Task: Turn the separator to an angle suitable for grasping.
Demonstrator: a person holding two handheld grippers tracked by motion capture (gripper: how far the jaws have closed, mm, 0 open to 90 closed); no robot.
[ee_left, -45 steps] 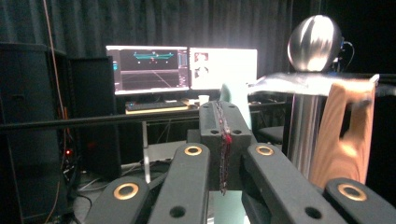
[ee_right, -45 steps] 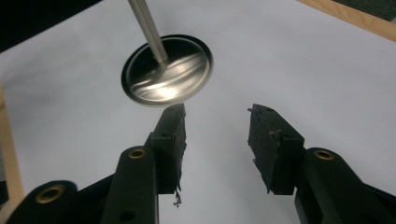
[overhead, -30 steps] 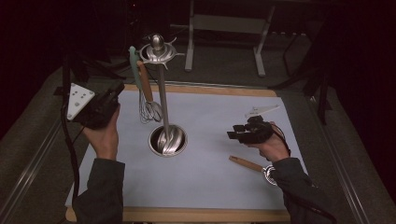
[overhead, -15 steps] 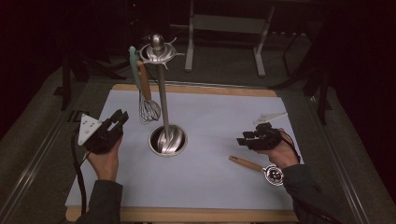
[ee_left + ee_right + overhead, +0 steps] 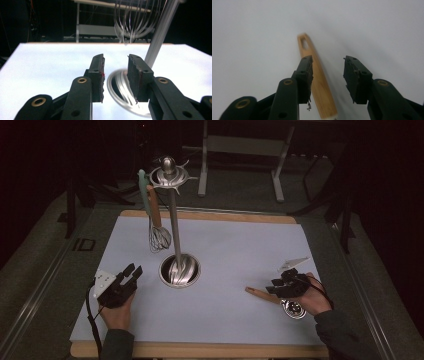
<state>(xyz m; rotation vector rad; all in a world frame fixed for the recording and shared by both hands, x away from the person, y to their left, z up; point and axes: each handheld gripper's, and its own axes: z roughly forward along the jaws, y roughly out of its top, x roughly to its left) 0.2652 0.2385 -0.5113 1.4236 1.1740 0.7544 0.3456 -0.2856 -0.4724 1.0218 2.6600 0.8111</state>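
Note:
A metal utensil stand (image 5: 179, 270) rises from the middle of the white mat, its pole (image 5: 160, 32) blurred in the left gripper view. A wire whisk (image 5: 159, 237) with a wooden handle hangs from its top, beside a green utensil (image 5: 143, 185). My left gripper (image 5: 131, 272) rests low, left of the stand's base (image 5: 120, 87); its jaws have just been opening and hold nothing (image 5: 115, 65). My right gripper (image 5: 272, 287) is open over a wooden-handled utensil (image 5: 257, 294). Its jaws have just been closing, with the handle (image 5: 317, 82) between them, close to the left pad, not pressed.
The white mat (image 5: 235, 245) lies on a wooden-edged table (image 5: 200, 351). A metal head (image 5: 292, 309) of the utensil lies under my right hand. Dark frames and table legs (image 5: 205, 160) stand behind the table.
My left hand has dropped from high at the left down to the mat beside the stand's base, and its jaws have opened. My right hand has sunk onto the wooden handle.

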